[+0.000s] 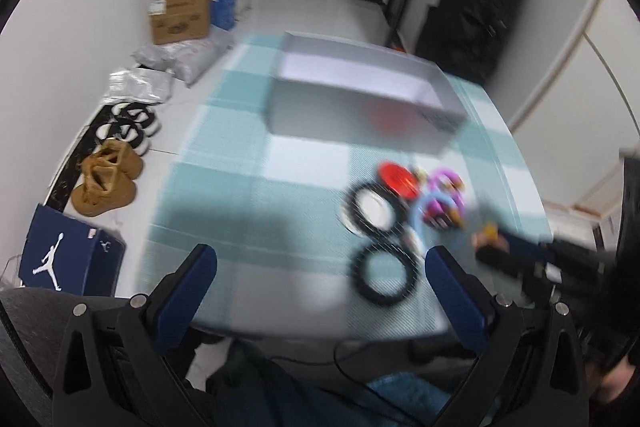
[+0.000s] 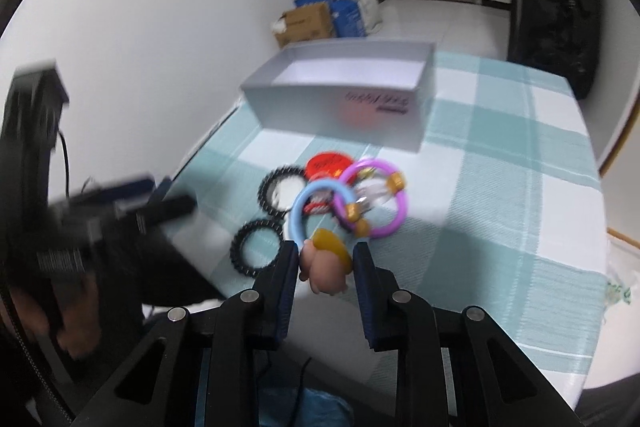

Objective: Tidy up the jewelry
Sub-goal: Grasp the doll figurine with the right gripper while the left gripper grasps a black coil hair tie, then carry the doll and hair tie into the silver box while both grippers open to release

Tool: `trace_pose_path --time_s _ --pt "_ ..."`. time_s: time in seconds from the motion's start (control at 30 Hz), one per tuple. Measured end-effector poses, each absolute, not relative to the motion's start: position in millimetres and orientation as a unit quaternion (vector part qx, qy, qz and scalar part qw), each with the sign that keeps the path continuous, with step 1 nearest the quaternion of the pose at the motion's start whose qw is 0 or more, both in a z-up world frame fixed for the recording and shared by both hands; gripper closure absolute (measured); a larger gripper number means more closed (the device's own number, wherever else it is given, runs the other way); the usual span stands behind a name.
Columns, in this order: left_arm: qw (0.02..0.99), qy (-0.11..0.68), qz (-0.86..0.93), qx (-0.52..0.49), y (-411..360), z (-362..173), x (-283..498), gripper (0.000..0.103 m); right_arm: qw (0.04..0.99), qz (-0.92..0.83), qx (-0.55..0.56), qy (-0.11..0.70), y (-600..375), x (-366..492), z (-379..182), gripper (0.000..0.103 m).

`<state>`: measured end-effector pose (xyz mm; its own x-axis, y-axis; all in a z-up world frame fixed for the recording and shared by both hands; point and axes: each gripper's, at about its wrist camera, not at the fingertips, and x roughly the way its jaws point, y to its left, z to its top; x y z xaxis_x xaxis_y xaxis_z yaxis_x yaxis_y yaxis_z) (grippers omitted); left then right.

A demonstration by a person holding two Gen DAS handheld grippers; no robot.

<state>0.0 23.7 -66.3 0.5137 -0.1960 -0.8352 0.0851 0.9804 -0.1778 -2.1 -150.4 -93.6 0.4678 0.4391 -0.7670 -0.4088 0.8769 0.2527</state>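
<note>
Left wrist view: teal/white checked cloth (image 1: 256,187) on the table, grey box (image 1: 360,95) at the far side, white walls, door behind. Floor at left: tan boots (image 1: 106,179), blue shoebox (image 1: 68,259) w/ Jumpman logo, cardboard box (image 1: 182,13). Left gripper (image 1: 320,267) spread wide, holding nothing; black coil rings (image 1: 380,235) lie just inside its right finger, blurry.

Right wrist view: right gripper (image 2: 326,259) clamped on a peach figure charm (image 2: 326,267); blue ring (image 2: 316,207) and purple ring (image 2: 374,201) right ahead, red disc (image 2: 328,163) beyond. Box lettering too blurred to read.
</note>
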Motion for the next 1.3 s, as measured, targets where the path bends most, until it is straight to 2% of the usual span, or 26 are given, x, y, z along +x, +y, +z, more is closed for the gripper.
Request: trace_pose_path --time_s 0.07,0.17,0.5,0.63,0.73,0.8,0.93,1.07,1.3 --pt "0.861 0.498 -0.092 -0.040 14 -71 1 0.002 0.861 0.240 0.032 0.448 -157 -1 -89 0.076" --pt "0.851 0.514 -0.102 -0.025 5 -77 1 0.008 0.867 0.231 0.049 0.438 -168 0 -83 0.076" --pt "0.831 0.550 -0.069 0.033 -14 -98 4 0.010 0.876 0.224 0.080 0.419 -187 -3 -71 0.076" --pt "0.827 0.558 -0.060 0.022 -9 -101 4 0.021 0.878 0.224 0.085 0.415 -191 -3 -69 0.076" --pt "0.831 0.551 -0.075 0.032 -15 -98 2 0.038 0.877 0.226 0.089 0.414 -192 -2 -69 0.076" --pt "0.833 0.545 -0.090 0.038 -22 -96 1 0.058 0.877 0.228 0.091 0.413 -192 -2 -68 0.076" --pt "0.832 0.543 -0.111 0.029 -29 -96 4 0.061 0.877 0.230 0.092 0.412 -193 -4 -68 0.076" --pt "0.826 0.551 -0.122 -0.008 -18 -93 6 0.069 0.877 0.226 0.095 0.413 -193 -4 -67 0.076" --pt "0.819 0.553 -0.135 -0.069 -4 -87 6 0.069 0.876 0.223 0.095 0.417 -191 -3 -68 0.076"
